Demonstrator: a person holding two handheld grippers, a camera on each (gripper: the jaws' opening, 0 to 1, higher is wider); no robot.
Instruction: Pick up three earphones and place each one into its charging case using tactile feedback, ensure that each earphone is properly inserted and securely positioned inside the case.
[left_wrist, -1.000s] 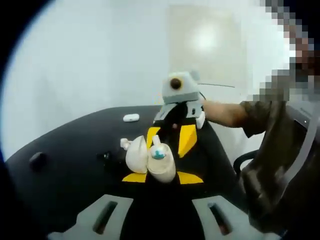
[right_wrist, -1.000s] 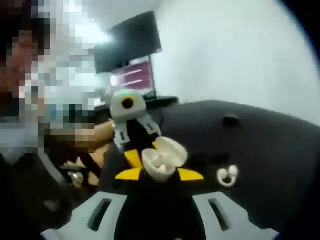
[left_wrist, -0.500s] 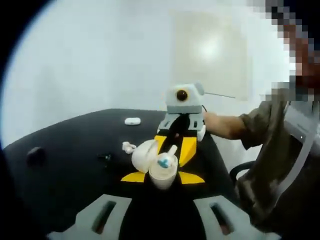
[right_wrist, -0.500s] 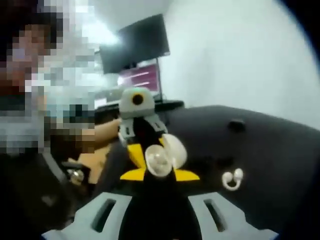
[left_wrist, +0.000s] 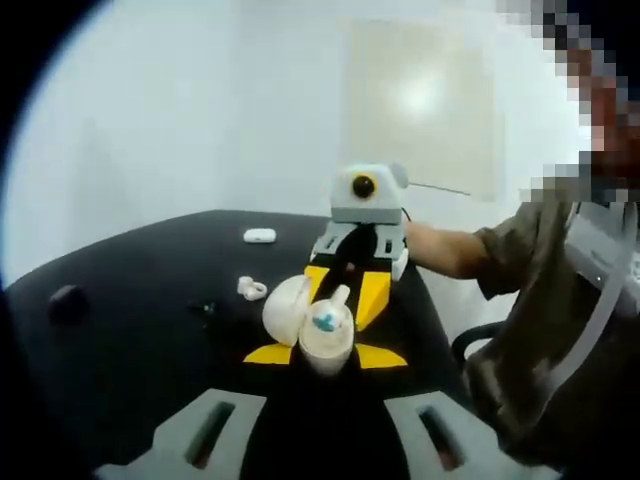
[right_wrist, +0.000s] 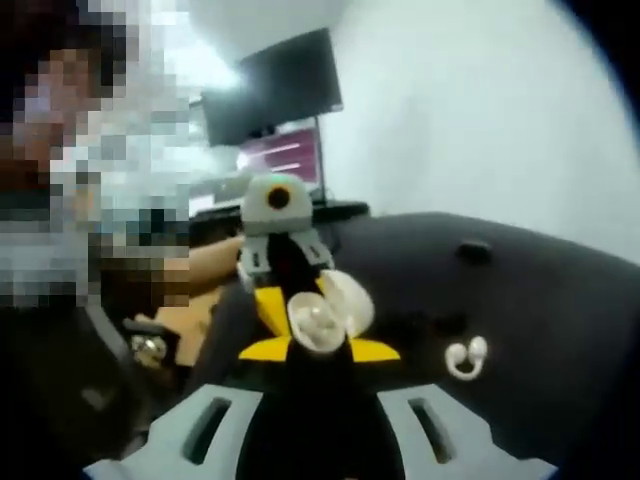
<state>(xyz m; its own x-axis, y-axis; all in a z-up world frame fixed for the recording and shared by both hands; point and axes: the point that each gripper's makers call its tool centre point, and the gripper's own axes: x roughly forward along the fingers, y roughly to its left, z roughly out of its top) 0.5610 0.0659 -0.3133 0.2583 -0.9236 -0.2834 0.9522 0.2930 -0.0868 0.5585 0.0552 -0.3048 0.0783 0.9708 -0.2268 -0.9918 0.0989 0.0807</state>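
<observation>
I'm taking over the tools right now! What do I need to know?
Left tool: seems shut on the open charging case, with an earphone sticking up out of it, not fully in.
Right tool: tips at that same case; grip unclear.
Table: a loose earphone and a closed white case farther off.
Left to do: seat this earphone, then probably the loose one.

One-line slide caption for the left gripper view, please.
Left gripper holds an open white charging case with an earphone, facing the right gripper.
</observation>
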